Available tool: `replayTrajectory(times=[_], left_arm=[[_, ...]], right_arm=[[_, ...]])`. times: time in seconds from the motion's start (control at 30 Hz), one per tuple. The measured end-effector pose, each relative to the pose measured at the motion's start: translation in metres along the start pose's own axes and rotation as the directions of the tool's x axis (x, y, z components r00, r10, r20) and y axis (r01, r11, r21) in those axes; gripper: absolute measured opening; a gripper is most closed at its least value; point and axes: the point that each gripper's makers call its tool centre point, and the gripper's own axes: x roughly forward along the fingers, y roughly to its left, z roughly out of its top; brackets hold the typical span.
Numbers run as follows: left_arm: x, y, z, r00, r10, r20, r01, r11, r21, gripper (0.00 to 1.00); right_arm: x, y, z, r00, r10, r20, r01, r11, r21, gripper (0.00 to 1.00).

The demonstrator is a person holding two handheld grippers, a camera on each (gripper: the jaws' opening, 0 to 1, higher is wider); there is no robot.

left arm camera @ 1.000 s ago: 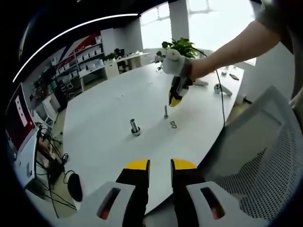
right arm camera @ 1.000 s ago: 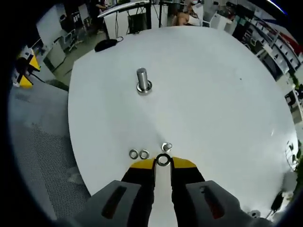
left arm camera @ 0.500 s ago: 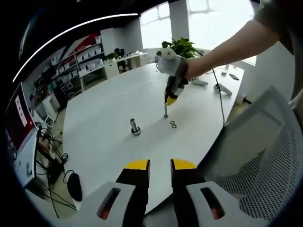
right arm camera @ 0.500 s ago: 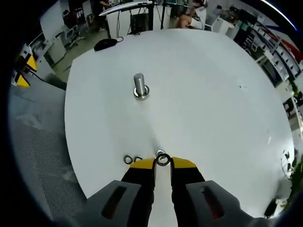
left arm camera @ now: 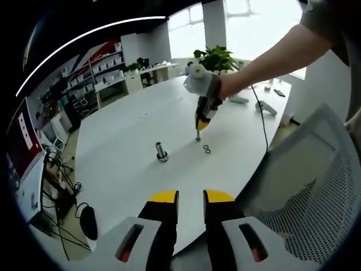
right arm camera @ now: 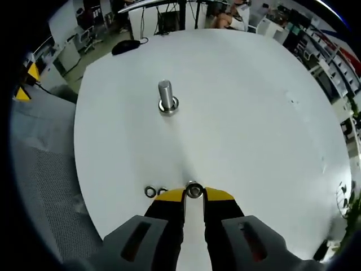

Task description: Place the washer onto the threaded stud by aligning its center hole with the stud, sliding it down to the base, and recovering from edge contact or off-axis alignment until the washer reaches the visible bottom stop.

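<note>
My right gripper (right arm camera: pixel 194 193) is shut on a small steel washer (right arm camera: pixel 194 190), held flat at its yellow tips. The washer sits right over the top of a thin threaded stud (left arm camera: pixel 197 135), whose tip seems to fill the washer's hole. In the left gripper view the right gripper (left arm camera: pixel 200 123) points down onto that stud, held by a person's gloved hand. Two loose washers (right arm camera: pixel 156 192) lie on the white table just left of the tips. A thicker bolt (right arm camera: pixel 164 97) stands upright farther out. My left gripper (left arm camera: pixel 190 197) hangs off the table's near edge, narrowly open, holding nothing.
The round white table (left arm camera: pixel 124 169) has a near edge close to the stud. A grey mesh chair (left arm camera: pixel 316 186) stands right beside it. A black mouse (left arm camera: pixel 88 223) and cables lie low on the left. Small items (left arm camera: pixel 265 106) and a plant (left arm camera: pixel 217 56) are at the far end.
The right gripper has carried the washer forward and down from beside the thin stud to directly over its top. The left gripper has stayed still.
</note>
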Motion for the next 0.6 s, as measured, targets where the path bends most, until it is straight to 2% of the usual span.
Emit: replayTrajectory(times=[0.37, 0.6], left_arm=[[-0.002, 0.002, 0.002, 1.000, 0.006, 0.014, -0.006, 1.000, -0.009, 0.15], [-0.002, -0.003, 0.005, 0.999, -0.016, 0.030, 0.016, 1.000, 0.000, 0.15]], right_arm=[[0.017, -0.001, -0.009, 0.998, 0.025, -0.049, -0.024, 0.999, 0.034, 0.14], [0.029, 0.000, -0.017, 0.997, 0.034, -0.072, -0.029, 0.997, 0.070, 0.14]])
